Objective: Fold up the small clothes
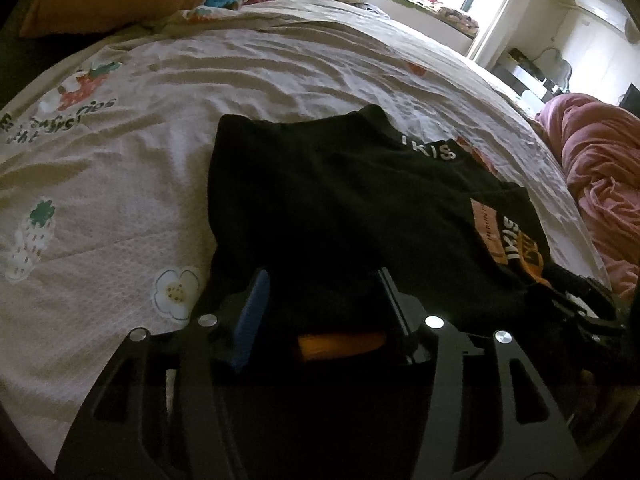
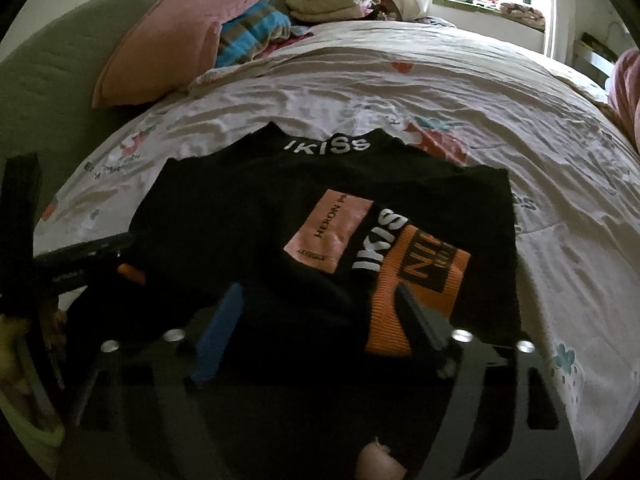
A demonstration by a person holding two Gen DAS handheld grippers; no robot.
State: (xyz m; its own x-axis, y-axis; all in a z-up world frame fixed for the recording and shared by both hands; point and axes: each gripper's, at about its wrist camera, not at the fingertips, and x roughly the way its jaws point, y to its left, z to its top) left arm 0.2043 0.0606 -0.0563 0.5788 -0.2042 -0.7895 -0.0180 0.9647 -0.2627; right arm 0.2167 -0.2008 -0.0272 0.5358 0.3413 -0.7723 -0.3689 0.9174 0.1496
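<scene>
A: What is the black garment [image 2: 256, 216] made of?
B: Soft matt knit cloth. Its orange cuff [image 2: 416, 292] is ribbed, and the pink patch [image 2: 328, 232] looks like smooth woven fabric with a faint sheen.
A: And the bedsheet [image 1: 120, 208]?
B: Pale printed cotton, rumpled; toward the bed's near left edge it shows a fine waffle texture, matt all over.
A: The tools?
B: The left hand-held gripper [image 1: 320, 300] is glossy black plastic with shiny metal bolt heads, one pad [image 1: 252, 320] matt blue, rubbery. The right hand-held gripper [image 2: 320, 312] looks the same.
A: The pillow [image 2: 160, 60]?
B: Matt pink cloth, smooth.
</scene>
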